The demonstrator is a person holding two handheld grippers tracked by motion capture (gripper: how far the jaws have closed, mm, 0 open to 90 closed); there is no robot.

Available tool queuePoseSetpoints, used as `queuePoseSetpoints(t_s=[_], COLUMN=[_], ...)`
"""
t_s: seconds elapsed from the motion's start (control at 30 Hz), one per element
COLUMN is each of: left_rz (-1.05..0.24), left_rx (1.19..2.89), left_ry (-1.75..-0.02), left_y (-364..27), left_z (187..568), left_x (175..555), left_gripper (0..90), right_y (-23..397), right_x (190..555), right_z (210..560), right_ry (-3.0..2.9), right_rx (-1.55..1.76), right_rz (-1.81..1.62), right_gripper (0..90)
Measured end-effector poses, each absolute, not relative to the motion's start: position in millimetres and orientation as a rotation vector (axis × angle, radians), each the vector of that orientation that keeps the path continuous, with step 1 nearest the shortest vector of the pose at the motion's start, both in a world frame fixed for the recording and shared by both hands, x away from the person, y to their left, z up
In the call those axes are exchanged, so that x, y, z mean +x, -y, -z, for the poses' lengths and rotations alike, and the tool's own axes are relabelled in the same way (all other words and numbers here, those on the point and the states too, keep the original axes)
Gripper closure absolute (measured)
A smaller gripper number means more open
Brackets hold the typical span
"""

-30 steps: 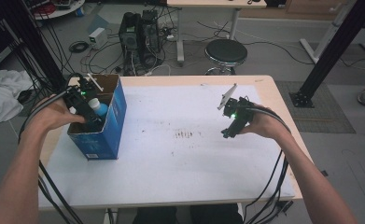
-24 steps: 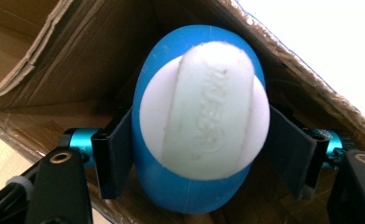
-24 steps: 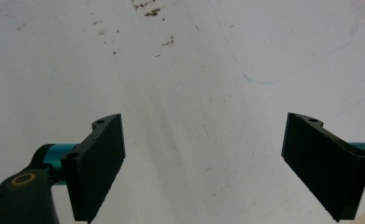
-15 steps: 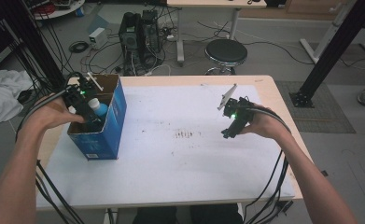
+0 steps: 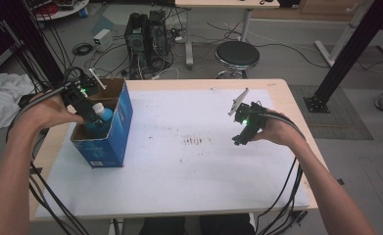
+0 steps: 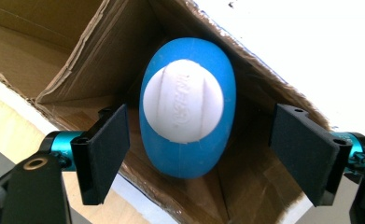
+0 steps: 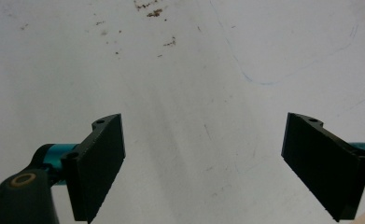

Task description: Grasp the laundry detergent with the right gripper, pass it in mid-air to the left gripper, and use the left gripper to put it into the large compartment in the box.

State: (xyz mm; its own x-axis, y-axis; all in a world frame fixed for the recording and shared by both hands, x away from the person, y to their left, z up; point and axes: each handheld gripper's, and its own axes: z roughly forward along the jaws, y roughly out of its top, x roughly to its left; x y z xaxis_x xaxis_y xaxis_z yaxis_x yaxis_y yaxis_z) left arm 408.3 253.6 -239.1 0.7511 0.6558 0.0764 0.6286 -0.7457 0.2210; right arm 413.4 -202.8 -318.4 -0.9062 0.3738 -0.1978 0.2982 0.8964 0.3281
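Observation:
A blue bottle with a white cap (image 6: 186, 109) stands upright inside an open blue cardboard box (image 5: 111, 139) at the table's left. My left gripper (image 6: 201, 156) hovers just above it, and its jaws have just been opening. The pads stand clear of the bottle (image 5: 100, 113) on both sides, so nothing is held. My right gripper (image 7: 208, 165) is open over the bare white table top, right of centre, with nothing between its pads. In the high view the left gripper (image 5: 87, 111) is over the box and the right gripper (image 5: 240, 138) points down at the table.
The white mat (image 5: 189, 161) covers most of the wooden table and carries a small patch of brown specks (image 5: 195, 141) at its middle. Cables trail from both grippers off the front edge. A black stool (image 5: 236, 53) and computer cases stand beyond the far edge.
The left gripper has let go of the bottle and lifted slightly above the box. The right hand has stayed where it was.

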Motion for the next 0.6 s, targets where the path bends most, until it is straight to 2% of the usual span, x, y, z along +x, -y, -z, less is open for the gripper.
queuePoseSetpoints(t_s=[0.2, 0.37, 0.47, 0.5, 0.6], left_rz=[-0.268, -0.311, -0.358, -0.386, -0.407], left_rx=[2.769, 2.782, 2.775, 2.777, 2.763], left_ry=[-1.008, -0.927, -0.873, -0.845, -0.778], left_y=[-246, -230, -216, -212, -198], left_z=[224, 206, 196, 192, 183], left_x=[406, 405, 403, 403, 402], left_gripper=[17.8, 15.7, 12.5, 9.0, 8.1], right_y=[203, 204, 204, 204, 204], right_x=[413, 413, 413, 413, 413], right_z=[318, 317, 316, 315, 314], right_ry=[-2.805, -2.808, -2.808, -2.807, -2.805], right_rx=[0.517, 0.515, 0.513, 0.506, 0.503], right_rz=[-0.423, -0.419, -0.413, -0.418, -0.419], right_gripper=[12.6, 12.6, 12.6, 12.6, 12.6])
